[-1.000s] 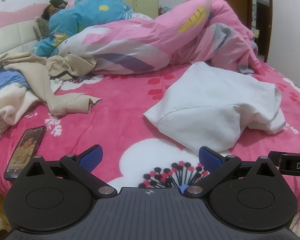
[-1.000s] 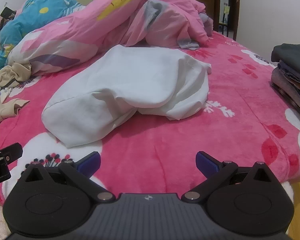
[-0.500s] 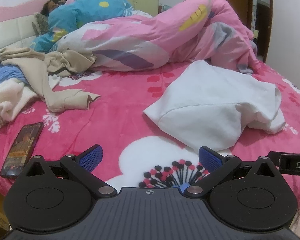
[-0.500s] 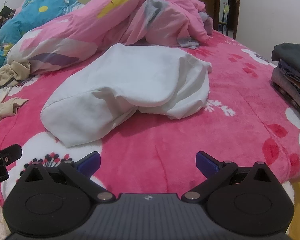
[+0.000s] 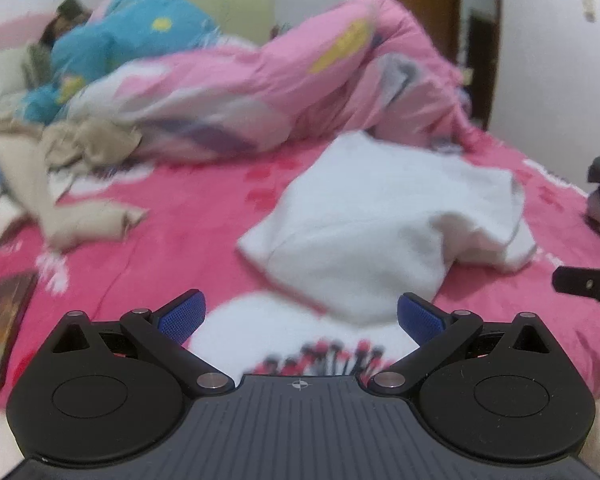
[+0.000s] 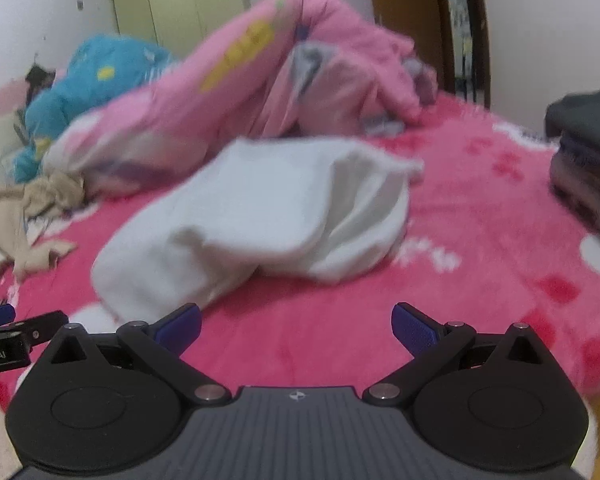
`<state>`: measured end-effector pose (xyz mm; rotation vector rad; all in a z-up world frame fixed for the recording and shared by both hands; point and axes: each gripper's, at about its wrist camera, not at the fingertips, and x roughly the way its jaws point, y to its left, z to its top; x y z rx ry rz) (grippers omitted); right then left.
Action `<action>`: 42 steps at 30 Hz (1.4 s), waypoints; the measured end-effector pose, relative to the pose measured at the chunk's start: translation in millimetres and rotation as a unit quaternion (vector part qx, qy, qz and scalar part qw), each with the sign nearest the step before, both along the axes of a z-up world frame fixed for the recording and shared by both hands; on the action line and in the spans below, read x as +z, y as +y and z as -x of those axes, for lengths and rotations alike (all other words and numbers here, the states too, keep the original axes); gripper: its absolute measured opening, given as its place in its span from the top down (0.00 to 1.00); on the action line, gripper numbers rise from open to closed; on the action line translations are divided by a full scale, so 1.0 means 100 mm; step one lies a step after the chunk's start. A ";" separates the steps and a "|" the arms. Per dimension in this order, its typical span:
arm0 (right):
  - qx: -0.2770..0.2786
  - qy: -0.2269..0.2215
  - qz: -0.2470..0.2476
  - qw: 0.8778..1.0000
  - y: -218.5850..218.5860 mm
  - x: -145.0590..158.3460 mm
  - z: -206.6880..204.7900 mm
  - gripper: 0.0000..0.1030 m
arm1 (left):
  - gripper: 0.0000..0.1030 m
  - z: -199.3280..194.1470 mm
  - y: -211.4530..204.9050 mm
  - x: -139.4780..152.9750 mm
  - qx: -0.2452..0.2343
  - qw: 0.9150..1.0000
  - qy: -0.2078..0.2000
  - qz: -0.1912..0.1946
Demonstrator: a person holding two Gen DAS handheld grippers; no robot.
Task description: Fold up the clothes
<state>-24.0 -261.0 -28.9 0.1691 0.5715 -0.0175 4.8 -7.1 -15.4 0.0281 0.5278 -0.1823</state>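
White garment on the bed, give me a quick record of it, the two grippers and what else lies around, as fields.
garment: white garment, crumpled, unfolded, lying on the pink floral bedspread
left gripper: jaws open, empty, near the garment's front edge
right gripper: jaws open, empty, short of the garment
beside it, left: beige garment, phone at the bed edge
behind: pink duvet
right edge: stack of folded clothes
image: motion-blurred

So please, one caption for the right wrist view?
Open right gripper faces a crumpled white garment on the pink bed.
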 end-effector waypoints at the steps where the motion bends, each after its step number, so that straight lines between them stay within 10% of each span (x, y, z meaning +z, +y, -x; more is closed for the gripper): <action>1: -0.005 -0.010 0.007 1.000 -0.06 0.02 -0.02 0.00 | 0.00 0.00 -0.04 0.02 0.002 1.000 -0.025 0.000; 6: -0.006 -0.003 0.012 1.000 -0.29 -0.01 -0.31 0.00 | 0.02 -0.14 -0.26 0.00 -0.042 0.993 -0.111 -0.014; 13: -0.041 0.001 -0.148 0.988 -0.80 -0.17 -0.97 0.04 | 0.40 -0.49 -0.55 -0.28 -0.112 0.990 -0.062 -0.066; 18: -0.047 0.047 -0.267 0.961 -1.06 -0.43 -1.50 0.48 | 0.76 -0.74 -0.53 -0.47 -0.092 0.995 0.011 -0.029; 20: -0.030 0.044 -0.304 0.951 -1.09 -0.50 -1.53 0.90 | 0.86 -0.84 -0.47 -0.52 -0.079 0.995 0.054 -0.002; 23: -0.014 -0.008 -0.300 0.954 -1.07 -0.39 -1.33 0.97 | 0.90 -0.82 -0.37 -0.52 -0.067 0.995 0.072 0.015; 29: 0.047 -0.091 -0.329 0.939 -1.17 -0.14 -0.66 0.99 | 0.93 -0.49 -0.33 -0.47 -0.076 0.994 0.076 0.012; 36: 0.059 -0.033 -0.269 0.961 -1.04 -0.21 -0.35 0.94 | 0.77 -0.35 -0.43 -0.43 -0.086 0.994 0.050 -0.034; 40: 0.033 -0.018 -0.279 0.959 -1.13 -0.28 -0.40 0.34 | 0.40 -0.21 -0.52 -0.40 -0.095 0.993 0.018 -0.070; 42: 0.019 -0.021 -0.286 0.958 -1.20 -0.30 -0.45 0.32 | 0.30 -0.19 -0.62 -0.40 -0.109 0.989 0.012 -0.098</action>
